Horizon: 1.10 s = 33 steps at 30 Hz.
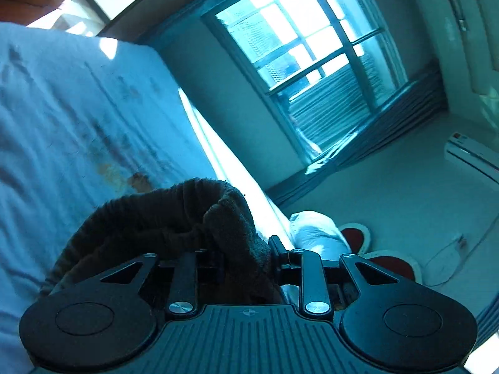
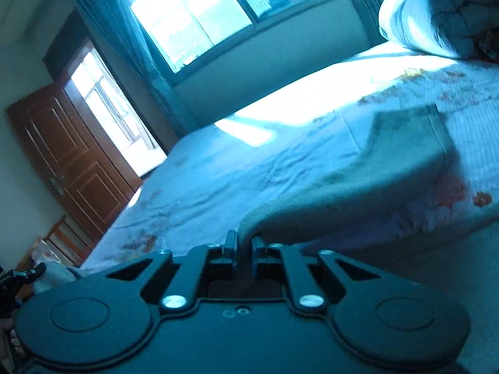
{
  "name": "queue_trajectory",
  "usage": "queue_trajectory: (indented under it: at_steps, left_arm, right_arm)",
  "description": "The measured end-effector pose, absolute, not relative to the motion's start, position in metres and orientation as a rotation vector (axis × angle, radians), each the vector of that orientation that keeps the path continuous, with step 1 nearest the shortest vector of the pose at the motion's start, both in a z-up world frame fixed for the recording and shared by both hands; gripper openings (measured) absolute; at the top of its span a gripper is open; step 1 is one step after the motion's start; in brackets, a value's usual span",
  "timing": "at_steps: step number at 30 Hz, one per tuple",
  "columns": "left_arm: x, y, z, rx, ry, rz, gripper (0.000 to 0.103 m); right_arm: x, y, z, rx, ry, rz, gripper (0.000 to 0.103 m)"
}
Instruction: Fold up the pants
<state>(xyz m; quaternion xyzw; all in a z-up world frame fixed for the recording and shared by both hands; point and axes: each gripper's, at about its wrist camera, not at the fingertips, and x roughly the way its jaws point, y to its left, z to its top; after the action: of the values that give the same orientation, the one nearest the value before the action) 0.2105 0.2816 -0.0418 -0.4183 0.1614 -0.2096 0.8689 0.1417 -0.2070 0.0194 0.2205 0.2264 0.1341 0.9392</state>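
The left gripper (image 1: 246, 255) is clamped on a bunched, ribbed edge of the dark pants (image 1: 162, 218), held above the bed (image 1: 62, 109). The right gripper (image 2: 244, 246) has its fingers (image 2: 231, 244) pinched together on another edge, the pants (image 2: 374, 168) trailing away across the bed (image 2: 234, 168) near a rolled quilt (image 2: 436, 15).

Pants (image 2: 358, 180) and quilt (image 2: 443, 9) on bed (image 2: 218, 171)
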Motion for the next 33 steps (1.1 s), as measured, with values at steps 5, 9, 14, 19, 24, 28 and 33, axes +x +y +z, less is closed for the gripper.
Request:
queue_trajectory:
  at_steps: [5,9,14,19,24,28,33]
  left_arm:
    - [0.220,0.295,-0.077,-0.796,0.614,-0.263,0.027]
    - [0.205,0.303,-0.114,-0.819,0.695,-0.189,0.027]
    - [0.208,0.299,-0.107,-0.800,0.693,-0.186,0.027]
    - [0.197,0.301,-0.100,-0.771,0.656,-0.226,0.027]
    - [0.198,0.305,-0.119,-0.739,0.748,-0.164,0.027]
    - [0.186,0.307,-0.106,-0.765,0.657,-0.236,0.027]
    - [0.187,0.309,-0.110,-0.691,0.720,-0.191,0.027]
  right_arm:
    - [0.109,-0.209,-0.021,0.398,0.581,0.304,0.000]
    - [0.096,-0.195,-0.067,0.358,0.715,0.268,0.000]
    - [0.100,-0.192,-0.064,0.356,0.717,0.257,0.000]
    - [0.090,-0.198,-0.051,0.374,0.655,0.278,0.000]
    - [0.096,-0.200,-0.073,0.374,0.752,0.255,0.000]
    - [0.083,-0.201,-0.051,0.391,0.634,0.286,0.000]
    - [0.078,-0.205,-0.047,0.351,0.608,0.323,0.000]
